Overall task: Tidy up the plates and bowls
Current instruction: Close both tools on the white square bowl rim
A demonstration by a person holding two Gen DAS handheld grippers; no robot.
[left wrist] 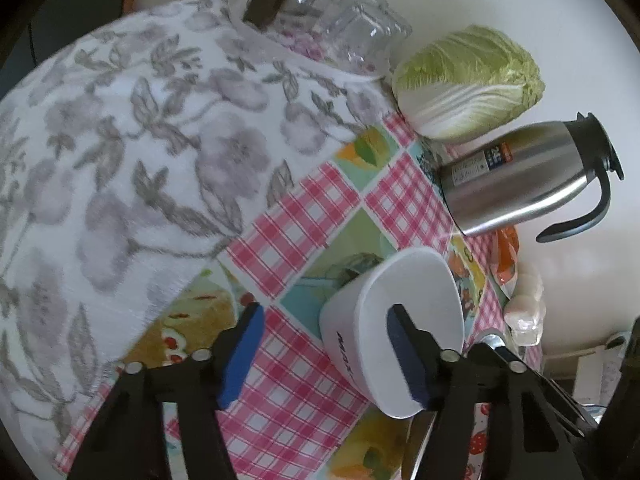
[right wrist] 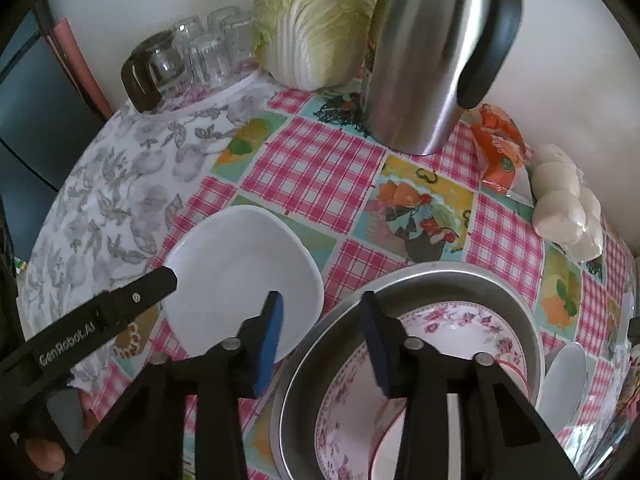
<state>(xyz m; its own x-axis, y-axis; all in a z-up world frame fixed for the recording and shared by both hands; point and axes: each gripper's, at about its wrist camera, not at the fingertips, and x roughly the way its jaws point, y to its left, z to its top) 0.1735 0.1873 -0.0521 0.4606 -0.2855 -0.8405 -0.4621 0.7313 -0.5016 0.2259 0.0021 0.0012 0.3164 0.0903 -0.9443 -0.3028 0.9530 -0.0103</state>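
Note:
A white square bowl (left wrist: 400,328) sits on the checked tablecloth. My left gripper (left wrist: 324,356) is open around it, one finger inside the bowl and the other outside its left wall. In the right wrist view the same white bowl (right wrist: 240,272) lies left of a metal basin (right wrist: 532,320), and the left gripper's finger reaches its rim. The basin holds floral plates (right wrist: 460,328). My right gripper (right wrist: 320,340) is open and empty, its fingers straddling the basin's near-left rim.
A floral towel (left wrist: 120,168) covers the table's left. Upturned glasses (right wrist: 212,48) and a glass jug (right wrist: 148,72) stand at the back. A cabbage (right wrist: 316,24), a steel thermos (right wrist: 424,60), an orange packet (right wrist: 500,148) and bagged buns (right wrist: 568,204) line the wall. A white spoon (right wrist: 564,376) lies right of the basin.

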